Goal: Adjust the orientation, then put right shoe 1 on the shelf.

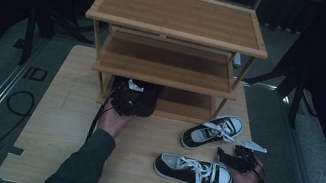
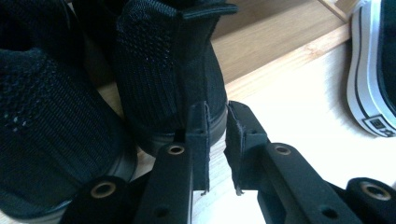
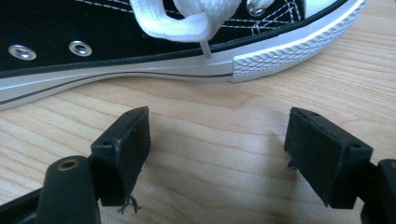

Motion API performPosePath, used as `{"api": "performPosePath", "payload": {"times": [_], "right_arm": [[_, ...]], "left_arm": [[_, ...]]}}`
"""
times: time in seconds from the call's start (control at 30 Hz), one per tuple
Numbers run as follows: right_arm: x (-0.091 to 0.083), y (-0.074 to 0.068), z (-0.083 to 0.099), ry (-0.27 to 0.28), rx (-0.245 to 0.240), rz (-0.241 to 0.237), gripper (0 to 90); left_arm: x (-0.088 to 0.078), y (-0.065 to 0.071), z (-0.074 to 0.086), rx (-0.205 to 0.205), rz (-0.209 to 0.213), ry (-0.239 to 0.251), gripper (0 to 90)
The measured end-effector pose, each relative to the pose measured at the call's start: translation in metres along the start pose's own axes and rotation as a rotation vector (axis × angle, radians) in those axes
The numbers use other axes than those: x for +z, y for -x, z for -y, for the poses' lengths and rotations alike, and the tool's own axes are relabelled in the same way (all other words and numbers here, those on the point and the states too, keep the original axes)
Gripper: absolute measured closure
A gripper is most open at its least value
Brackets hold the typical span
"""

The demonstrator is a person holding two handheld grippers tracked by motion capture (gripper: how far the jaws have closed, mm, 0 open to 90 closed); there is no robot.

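Note:
Two black knit shoes (image 2: 163,70) stand heel-out at the left end of the wooden rack's bottom shelf (image 1: 188,107). My left gripper (image 2: 217,109) is right at the nearer shoe's heel, with a narrow gap between its jaws and nothing in that gap. In the high view the left gripper (image 1: 127,96) sits under the rack's front edge. A black-and-white canvas sneaker (image 1: 193,172) lies on the table, and its mate (image 1: 211,131) lies behind it. My right gripper (image 3: 217,135) rests open on the table beside the near sneaker's toe (image 3: 289,46), touching nothing.
The three-tier bamboo shoe rack (image 1: 179,15) takes up the back of the wooden table (image 1: 59,119). A sneaker's white sole (image 2: 373,70) shows at the right of the left gripper view. Cables trail from both grippers toward the table's front.

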State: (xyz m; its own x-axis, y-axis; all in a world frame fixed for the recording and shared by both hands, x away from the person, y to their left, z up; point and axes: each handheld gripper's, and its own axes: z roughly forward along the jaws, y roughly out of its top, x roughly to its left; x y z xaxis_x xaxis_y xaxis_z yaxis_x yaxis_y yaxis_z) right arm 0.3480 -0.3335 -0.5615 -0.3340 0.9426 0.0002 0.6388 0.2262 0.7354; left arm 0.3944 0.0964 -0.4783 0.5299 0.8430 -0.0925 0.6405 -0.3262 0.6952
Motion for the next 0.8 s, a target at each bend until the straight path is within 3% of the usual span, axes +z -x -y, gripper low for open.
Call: {"api": "performPosePath", "payload": {"times": [0.33,0.53,0.73,0.8], "right_arm": [[0.000,0.000,0.000,0.000,0.000,0.000,22.6],[0.000,0.000,0.000,0.000,0.000,0.001,22.6],[0.000,-0.001,0.000,-0.001,-0.001,-0.002,22.6],[0.000,0.000,0.000,-0.001,-0.005,-0.005,22.6]], "left_arm": [[-0.014,-0.005,0.022,0.054,0.008,-0.003,70.0],[-0.022,-0.011,0.042,0.075,0.016,0.003,67.2],[-0.025,-0.019,0.065,0.097,0.019,-0.024,65.5],[-0.026,-0.022,0.072,0.085,0.018,-0.025,65.2]]}}
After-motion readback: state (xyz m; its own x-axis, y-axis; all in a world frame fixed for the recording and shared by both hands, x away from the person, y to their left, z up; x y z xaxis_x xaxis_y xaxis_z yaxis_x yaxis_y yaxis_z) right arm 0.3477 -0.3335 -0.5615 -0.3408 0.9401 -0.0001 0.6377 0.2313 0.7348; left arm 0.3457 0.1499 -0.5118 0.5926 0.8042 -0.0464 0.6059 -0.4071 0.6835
